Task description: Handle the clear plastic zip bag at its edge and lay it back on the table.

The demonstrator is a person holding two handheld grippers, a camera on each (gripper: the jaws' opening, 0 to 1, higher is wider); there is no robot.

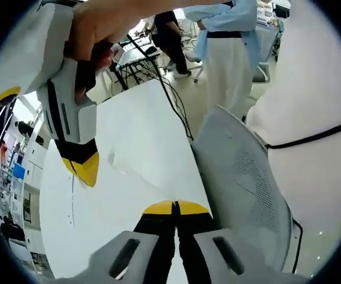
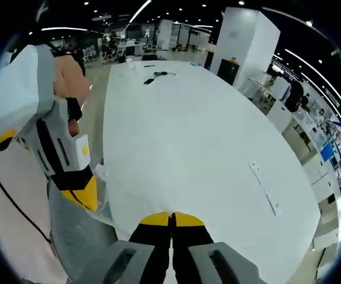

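The clear plastic zip bag (image 1: 136, 171) lies mostly flat on the white table (image 1: 141, 118), almost invisible but for a crease running to my left gripper (image 1: 175, 207). That gripper's yellow-tipped jaws are pressed together, seemingly on the bag's near edge. In the right gripper view, crumpled clear plastic of the bag (image 2: 103, 177) rises at the table's (image 2: 206, 136) near edge, beside the left gripper (image 2: 83, 198). My right gripper (image 2: 171, 219) is shut with nothing seen between its jaws. It hangs over the table to the left of the bag (image 1: 86, 170), held in a hand.
A grey mesh chair (image 1: 247, 177) stands right against the table edge, below the left gripper (image 2: 76, 242). A person in white stands close by (image 1: 318, 118), with others further off (image 1: 229, 53). Black cables (image 2: 157, 76) lie at the table's far end.
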